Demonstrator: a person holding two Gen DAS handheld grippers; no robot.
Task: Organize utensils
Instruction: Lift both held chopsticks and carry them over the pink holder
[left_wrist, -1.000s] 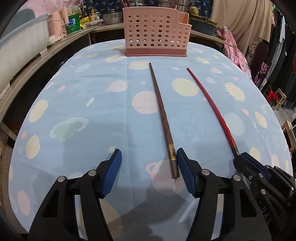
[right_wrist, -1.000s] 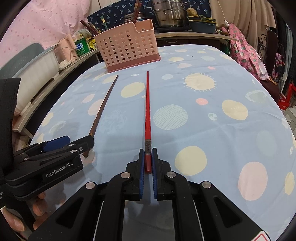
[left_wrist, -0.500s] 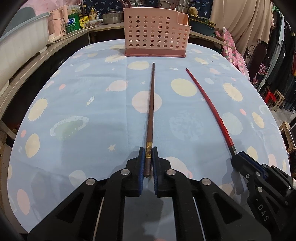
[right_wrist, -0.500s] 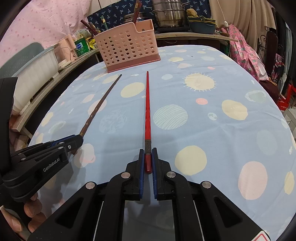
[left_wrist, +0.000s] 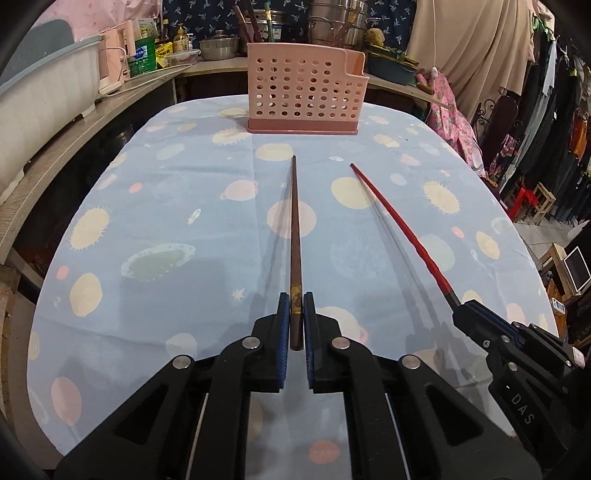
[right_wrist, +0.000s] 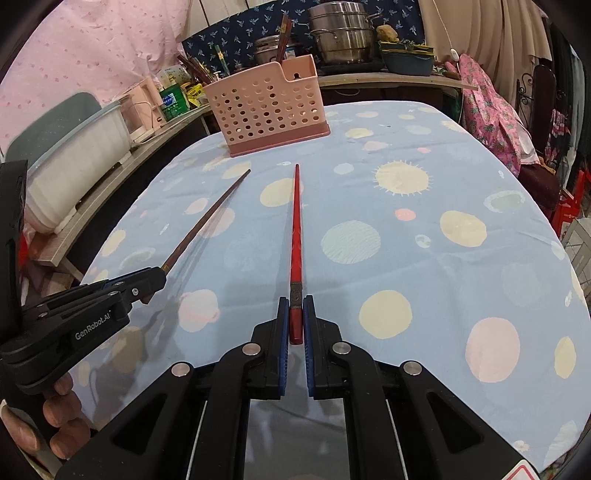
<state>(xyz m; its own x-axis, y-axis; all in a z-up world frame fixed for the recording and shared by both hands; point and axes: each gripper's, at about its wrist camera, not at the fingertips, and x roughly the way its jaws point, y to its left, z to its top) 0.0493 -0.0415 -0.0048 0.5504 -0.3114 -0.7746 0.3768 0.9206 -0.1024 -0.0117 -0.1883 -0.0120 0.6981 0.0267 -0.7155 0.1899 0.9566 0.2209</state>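
My left gripper (left_wrist: 294, 312) is shut on the thick end of a brown chopstick (left_wrist: 295, 225) and holds it lifted above the table, tip toward the pink perforated utensil basket (left_wrist: 304, 94) at the far end. My right gripper (right_wrist: 295, 314) is shut on the thick end of a red chopstick (right_wrist: 295, 225), also lifted and aimed at the basket (right_wrist: 266, 110). In the left wrist view the red chopstick (left_wrist: 399, 221) and right gripper (left_wrist: 461, 306) are to the right. In the right wrist view the brown chopstick (right_wrist: 207, 218) and left gripper (right_wrist: 159, 277) are to the left.
The table has a blue planet-print cloth (left_wrist: 177, 206). A wooden shelf (left_wrist: 55, 147) with a white tub (left_wrist: 40, 92) runs along the left. A counter with pots (right_wrist: 343, 33) and bottles stands behind the basket. Clothes and stools (left_wrist: 532, 199) are at the right.
My left gripper closed on the brown chopstick and lifted it off the cloth. My right gripper, shut on the red chopstick throughout, has lifted it too. Both chopsticks now cast shadows below them.
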